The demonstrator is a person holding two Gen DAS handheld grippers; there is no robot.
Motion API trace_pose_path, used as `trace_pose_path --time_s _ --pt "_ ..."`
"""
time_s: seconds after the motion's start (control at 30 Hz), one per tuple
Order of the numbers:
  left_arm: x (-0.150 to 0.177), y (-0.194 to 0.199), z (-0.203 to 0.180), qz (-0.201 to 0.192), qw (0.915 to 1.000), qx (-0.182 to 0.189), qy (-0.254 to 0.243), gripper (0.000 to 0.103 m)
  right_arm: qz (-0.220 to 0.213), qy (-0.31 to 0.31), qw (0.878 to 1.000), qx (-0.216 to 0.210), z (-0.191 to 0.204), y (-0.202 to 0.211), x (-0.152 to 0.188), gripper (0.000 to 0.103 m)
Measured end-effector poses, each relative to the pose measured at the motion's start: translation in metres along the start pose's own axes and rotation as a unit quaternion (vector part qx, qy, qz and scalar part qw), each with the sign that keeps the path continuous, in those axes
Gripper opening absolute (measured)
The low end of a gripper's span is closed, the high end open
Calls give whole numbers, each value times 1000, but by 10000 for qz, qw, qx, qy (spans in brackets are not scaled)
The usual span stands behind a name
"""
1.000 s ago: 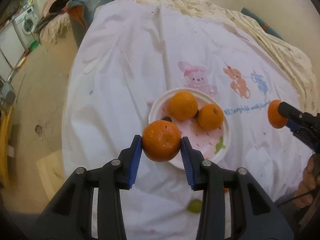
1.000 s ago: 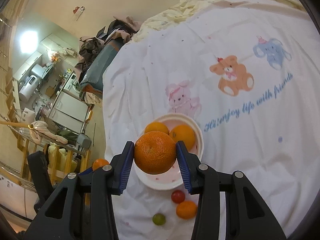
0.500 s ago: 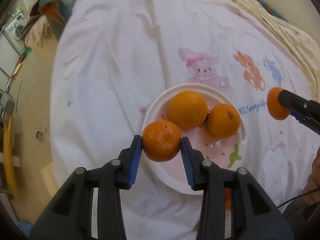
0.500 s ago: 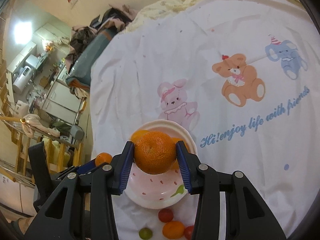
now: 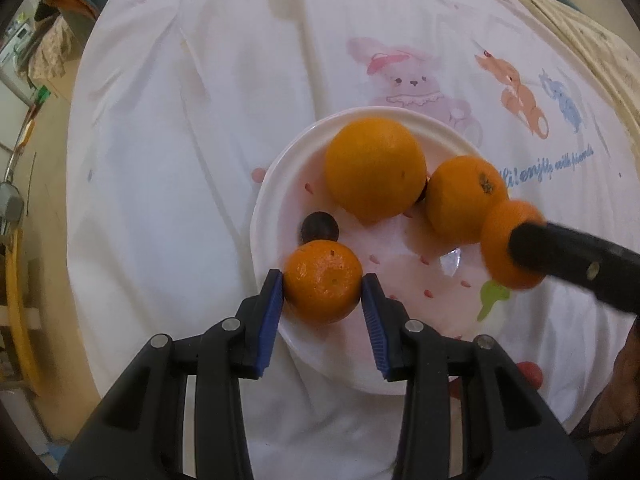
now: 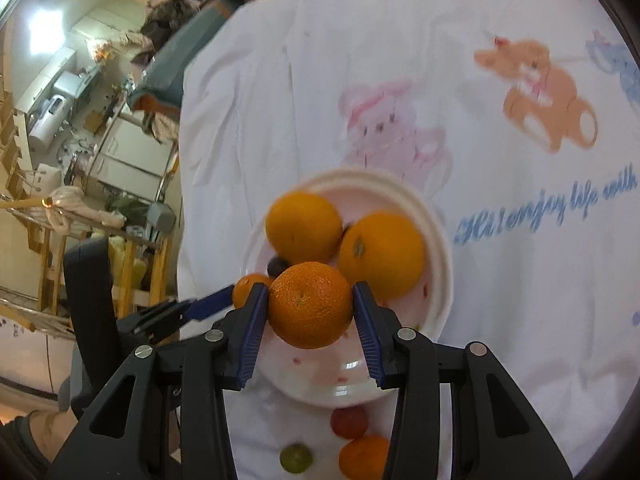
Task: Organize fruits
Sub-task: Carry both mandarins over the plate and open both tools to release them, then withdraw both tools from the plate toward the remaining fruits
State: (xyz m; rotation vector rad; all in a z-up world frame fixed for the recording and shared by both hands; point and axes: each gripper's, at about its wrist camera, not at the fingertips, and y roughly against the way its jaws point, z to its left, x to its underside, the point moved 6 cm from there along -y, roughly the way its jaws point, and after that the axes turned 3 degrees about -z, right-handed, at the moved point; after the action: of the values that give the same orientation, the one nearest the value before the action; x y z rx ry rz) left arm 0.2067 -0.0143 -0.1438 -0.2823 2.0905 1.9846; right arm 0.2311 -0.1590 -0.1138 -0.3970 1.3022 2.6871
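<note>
- Pads of the left gripper (image 5: 323,286) clamp a small mandarin (image 5: 322,281) over the near rim of the white plate (image 5: 272,184); the right gripper (image 6: 310,306) likewise grips its own mandarin (image 6: 310,305) above the plate.
- Crowding is the risk: two big oranges (image 5: 375,167) and a dark fruit (image 5: 319,229) already sit there, so a released mandarin could roll off, or the two grippers could bump.
- Only the right wrist view shows loose fruit off the plate: a red one (image 6: 349,421), a green one (image 6: 296,457) and an orange one (image 6: 363,456).
</note>
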Motion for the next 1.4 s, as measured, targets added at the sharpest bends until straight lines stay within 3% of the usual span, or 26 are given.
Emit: trace_pose_path --time_s 0.23,0.5,0.6,0.77,0.87,1.07,1.2,1.4 --pt "-2 1 5 39 9997 78 207 37 156 -231 9996 63 -12 -10 5 46" --pt "-3 2 3 52 9999 59 116 38 123 -473 9988 -13 -18 -8 3 47" --pt "-5 8 0 -132 9999 -89 -39 53 63 -571 9983 -89 -19 -4 1 48" --pt "-8 13 -4 -229 9996 -64 -143 56 -114 -693 9972 -262 -20 4 -6 48" --pt "-10 19 -6 -378 9991 -34 -167 70 -304 -711 9958 -480 -17 14 -13 57" --pt "-14 29 -9 -600 9980 33 -209 83 -599 -585 9952 -508 -12 32 -23 71" --pt "-15 33 -9 -663 9976 21 -200 84 -716 -606 9948 -403 -14 40 -25 83" --pt "-13 44 -4 -797 9968 48 -30 84 -975 -389 9944 -66 -17 61 -32 91"
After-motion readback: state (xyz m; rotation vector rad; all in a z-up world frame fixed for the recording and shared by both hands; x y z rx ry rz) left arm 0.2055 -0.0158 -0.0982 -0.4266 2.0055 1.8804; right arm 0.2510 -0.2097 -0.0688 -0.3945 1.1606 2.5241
